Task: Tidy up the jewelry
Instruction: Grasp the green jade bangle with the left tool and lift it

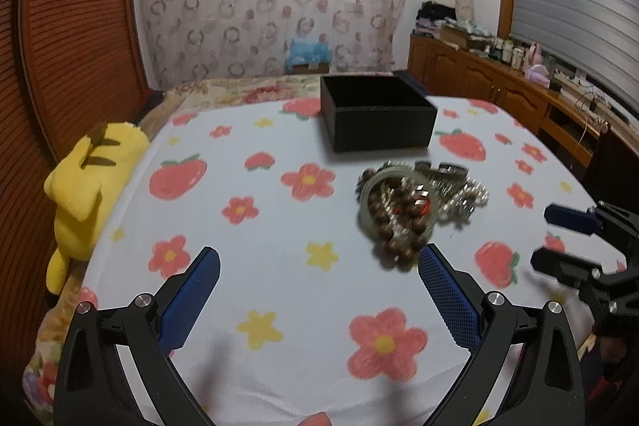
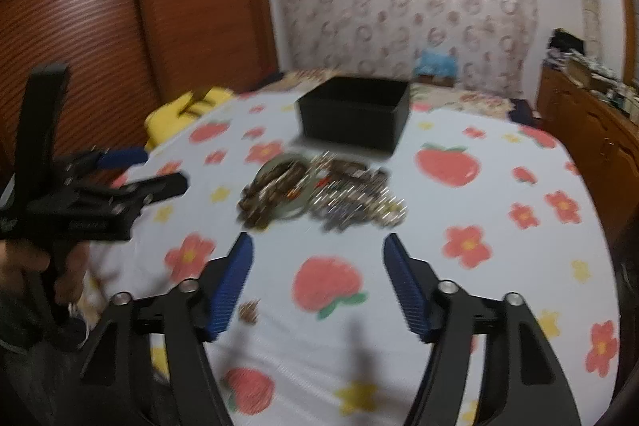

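**Both grippers hovering open before the jewelry pile**

Blue-padded fingers of the left gripper (image 1: pixel 318 268) are spreading wide over the flowered bed sheet (image 1: pixel 279 210), holding nothing, with bare sheet showing between them. Its right fingertip is sitting just in front of the near edge of the jewelry pile (image 1: pixel 415 202), though whether it is touching the beads is unclear.

That pile is lying on the sheet, right of centre in the left wrist view: a pale green bangle (image 1: pixel 369 198) is ringing a heap of brown wooden beads (image 1: pixel 393 226), and silvery chains and clasps (image 1: pixel 459 192) are bunching just to its right. Motion blur is smearing the smaller pieces too much to name.

Beyond the pile, farther across the bed, a black open-topped box (image 1: pixel 377 112) is standing upright, near the pile but apart from it. At the left edge of the bed a yellow plush toy (image 1: pixel 90 178) is slumping against the sheet.

From the right wrist view, the right gripper (image 2: pixel 318 252) is also hanging wide open and gripping nothing, its fingers pointing at the pile (image 2: pixel 319 190) from the near side, with a gap of sheet between. A small brown bit (image 2: pixel 248 311) is lying beside its left finger, too blurred to identify.
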Motion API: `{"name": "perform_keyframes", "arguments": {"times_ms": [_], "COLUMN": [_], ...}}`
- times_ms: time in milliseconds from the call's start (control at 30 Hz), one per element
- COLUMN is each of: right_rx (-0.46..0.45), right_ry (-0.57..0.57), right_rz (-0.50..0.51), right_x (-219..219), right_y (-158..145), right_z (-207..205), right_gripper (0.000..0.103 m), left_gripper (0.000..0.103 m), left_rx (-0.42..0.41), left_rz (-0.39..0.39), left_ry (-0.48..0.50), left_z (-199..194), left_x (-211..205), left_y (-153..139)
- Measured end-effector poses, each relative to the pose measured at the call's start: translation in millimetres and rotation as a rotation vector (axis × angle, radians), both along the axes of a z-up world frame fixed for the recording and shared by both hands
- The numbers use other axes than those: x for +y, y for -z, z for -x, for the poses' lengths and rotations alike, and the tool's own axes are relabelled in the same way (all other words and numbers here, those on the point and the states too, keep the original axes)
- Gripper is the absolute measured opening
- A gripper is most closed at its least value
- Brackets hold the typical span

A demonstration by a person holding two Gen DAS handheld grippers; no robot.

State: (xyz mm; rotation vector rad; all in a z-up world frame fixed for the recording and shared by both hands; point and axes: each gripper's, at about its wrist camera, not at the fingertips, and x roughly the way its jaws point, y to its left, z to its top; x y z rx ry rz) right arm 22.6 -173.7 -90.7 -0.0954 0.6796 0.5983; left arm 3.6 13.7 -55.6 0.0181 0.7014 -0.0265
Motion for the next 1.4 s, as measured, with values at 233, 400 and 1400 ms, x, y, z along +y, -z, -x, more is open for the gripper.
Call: {"name": "perform_keyframes", "arguments": {"times_ms": [233,400,1400], "right_rx": [0.071,0.086,-0.033], "right_ry": [-0.105,-0.165,0.02], "right_rz": [0.052,0.088,0.108], "right_x": [21.8,34.1,-22.5], "right_y": [19.6,26.3,-6.3], "right_z": [10.6,17.1,-40.0], "right_gripper": [0.048,0.036,0.015], "left_gripper": [0.096,0.096,0.096], "left_rx": [0.047,0.079,0.151], "left_rz": [-0.002,0.001,-0.041], "left_ry": [0.007,0.022,0.239], "left_z": [1.7,-0.6,-83.2], "left_x": [6.4,6.9,-57.3], "left_y": [12.6,20.8,24.9]}}
